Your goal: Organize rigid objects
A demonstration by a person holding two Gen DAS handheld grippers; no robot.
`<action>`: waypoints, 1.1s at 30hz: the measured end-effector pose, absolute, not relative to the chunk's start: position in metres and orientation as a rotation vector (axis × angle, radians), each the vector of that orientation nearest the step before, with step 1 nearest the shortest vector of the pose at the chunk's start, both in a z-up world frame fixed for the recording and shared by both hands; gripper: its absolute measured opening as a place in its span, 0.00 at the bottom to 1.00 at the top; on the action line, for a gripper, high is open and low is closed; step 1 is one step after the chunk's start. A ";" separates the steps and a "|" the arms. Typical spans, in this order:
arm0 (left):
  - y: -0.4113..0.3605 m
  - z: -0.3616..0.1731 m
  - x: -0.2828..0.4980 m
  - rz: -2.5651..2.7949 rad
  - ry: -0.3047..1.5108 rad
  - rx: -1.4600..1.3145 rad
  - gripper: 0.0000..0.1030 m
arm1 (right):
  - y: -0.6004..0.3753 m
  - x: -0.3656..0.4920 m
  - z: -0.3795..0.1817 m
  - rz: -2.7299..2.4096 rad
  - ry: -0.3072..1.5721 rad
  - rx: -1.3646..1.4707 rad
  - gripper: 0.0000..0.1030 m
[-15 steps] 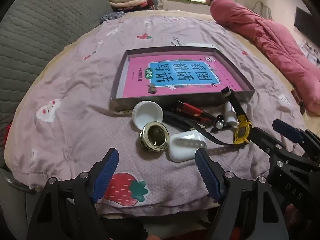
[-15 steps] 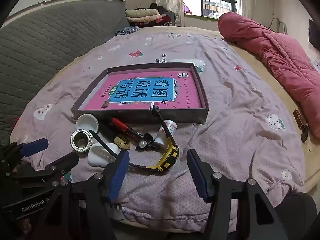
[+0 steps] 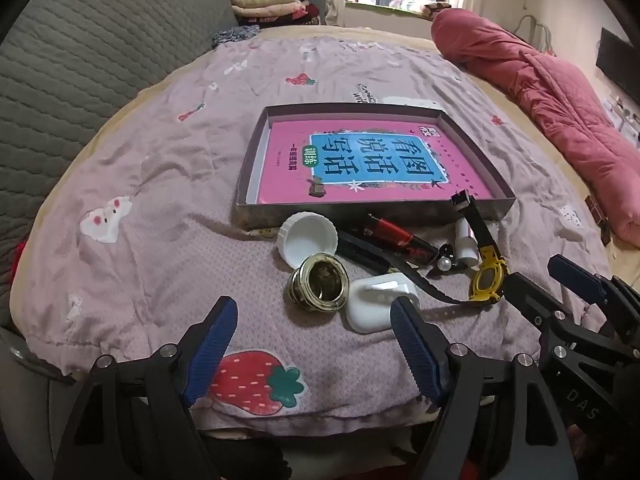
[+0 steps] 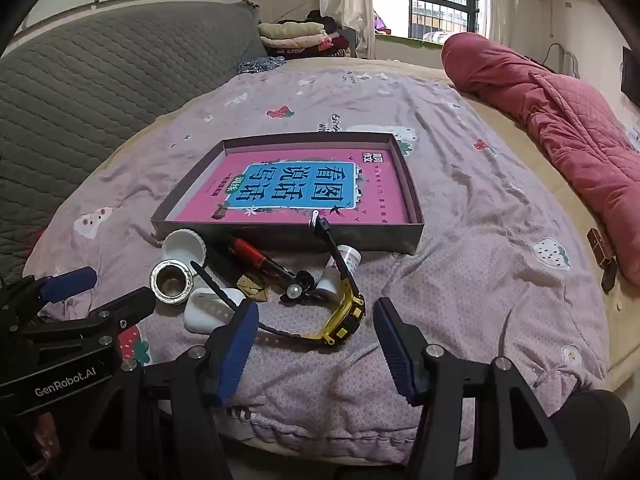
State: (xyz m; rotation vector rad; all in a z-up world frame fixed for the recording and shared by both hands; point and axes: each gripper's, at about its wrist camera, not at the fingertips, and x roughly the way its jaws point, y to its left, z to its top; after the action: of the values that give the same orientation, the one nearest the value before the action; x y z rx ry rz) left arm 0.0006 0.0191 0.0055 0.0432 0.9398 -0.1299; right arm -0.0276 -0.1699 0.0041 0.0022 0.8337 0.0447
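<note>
Yellow watch (image 4: 345,316) just ahead of open right hand-held gripper (image 4: 316,332).

The left gripper's blue finger (image 3: 414,346) covers the near corner of the white case (image 3: 378,300). The watch (image 4: 344,314) strap hides part of the small white bottle (image 4: 340,266). The brown item (image 4: 600,254) at the bed's right edge is too small to identify.

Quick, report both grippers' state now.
Left gripper: open, holding nothing, poised before the brass ring and white case.
Right gripper: open, holding nothing, poised before the yellow watch.
</note>
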 end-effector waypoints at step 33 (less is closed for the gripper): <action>0.011 0.010 -0.003 -0.138 0.939 0.029 0.78 | -0.170 -0.027 0.008 0.050 0.817 0.003 0.57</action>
State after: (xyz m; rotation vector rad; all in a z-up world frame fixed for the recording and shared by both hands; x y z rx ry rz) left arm -0.0026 0.0113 0.0098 0.0294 0.9391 -0.1384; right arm -0.0274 -0.1699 0.0080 0.0028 0.8168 0.0500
